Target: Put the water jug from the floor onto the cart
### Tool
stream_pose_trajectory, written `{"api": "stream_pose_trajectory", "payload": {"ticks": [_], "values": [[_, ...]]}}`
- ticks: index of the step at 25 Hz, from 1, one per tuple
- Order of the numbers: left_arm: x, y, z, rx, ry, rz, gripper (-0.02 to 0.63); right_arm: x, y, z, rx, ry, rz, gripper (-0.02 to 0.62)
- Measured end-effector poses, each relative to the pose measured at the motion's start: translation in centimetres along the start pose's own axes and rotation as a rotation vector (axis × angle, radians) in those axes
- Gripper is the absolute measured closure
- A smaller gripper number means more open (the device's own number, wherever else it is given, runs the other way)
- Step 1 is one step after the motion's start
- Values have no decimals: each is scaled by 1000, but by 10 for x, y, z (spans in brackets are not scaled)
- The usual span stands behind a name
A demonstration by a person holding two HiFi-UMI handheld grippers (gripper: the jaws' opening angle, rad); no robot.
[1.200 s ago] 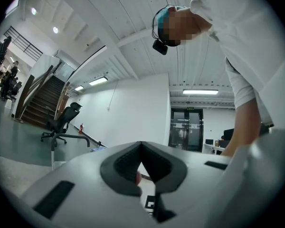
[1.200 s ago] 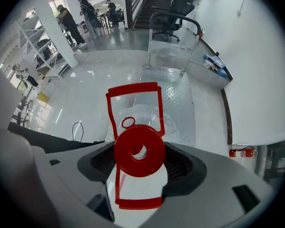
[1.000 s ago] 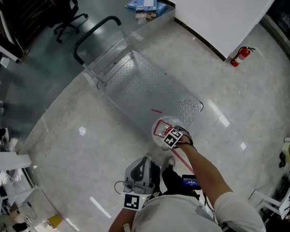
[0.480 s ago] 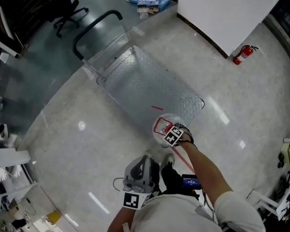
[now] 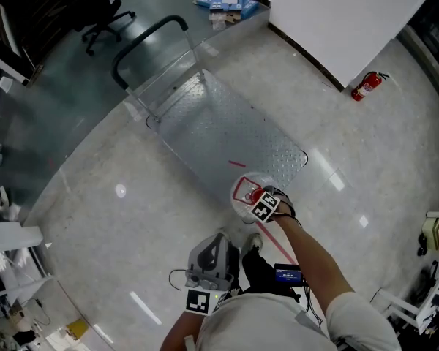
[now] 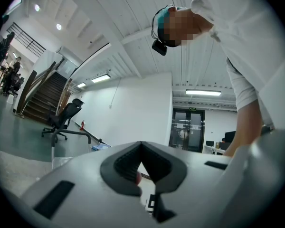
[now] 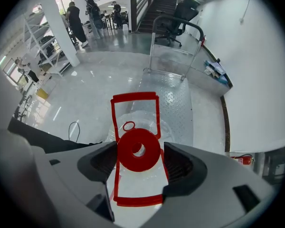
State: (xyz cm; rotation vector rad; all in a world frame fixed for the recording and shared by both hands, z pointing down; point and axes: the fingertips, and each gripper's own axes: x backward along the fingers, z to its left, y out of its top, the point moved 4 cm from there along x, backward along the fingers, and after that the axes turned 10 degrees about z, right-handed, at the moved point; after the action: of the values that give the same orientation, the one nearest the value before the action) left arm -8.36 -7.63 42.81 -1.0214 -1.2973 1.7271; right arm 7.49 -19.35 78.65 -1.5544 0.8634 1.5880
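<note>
Hardly moved, right gripper (image 7: 138,156) clamps water jug (image 5: 241,189) beside cart (image 5: 227,134) on glossy floor (image 5: 132,225); left gripper (image 6: 141,151) jaws together.

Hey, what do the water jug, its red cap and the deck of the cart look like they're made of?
The water jug looks like clear, glossy plastic: you can see through its wall. The red cap seems to be opaque moulded plastic, smooth with a slight sheen. The cart deck is metal, probably steel or aluminium: silver-grey, with a raised tread pattern and dull reflections.
</note>
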Motion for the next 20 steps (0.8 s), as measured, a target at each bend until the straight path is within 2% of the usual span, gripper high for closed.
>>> {"api": "stream_pose_trajectory", "payload": {"ticks": [6,8,9,11,12,16,20], "values": [[3,4,7,4,-14,-19,607,45,0,2,-82,7,-99,299],[4,6,9,0,-19,-25,607,73,-1,1,-118,-32,-164,346],[5,9,9,-4,-22,-34,607,91,-2,0,-147,-63,-210,385],[6,17,8,-11,-32,-54,607,135,-4,-5,-221,-141,-330,521],[6,21,7,-13,-36,-61,607,160,-6,-7,-262,-178,-398,551],[6,39,1,-28,-51,-90,607,255,-25,-10,-437,-251,-659,583],[8,57,-6,-62,-57,-107,607,340,-50,-3,-489,-352,-879,583]]}}
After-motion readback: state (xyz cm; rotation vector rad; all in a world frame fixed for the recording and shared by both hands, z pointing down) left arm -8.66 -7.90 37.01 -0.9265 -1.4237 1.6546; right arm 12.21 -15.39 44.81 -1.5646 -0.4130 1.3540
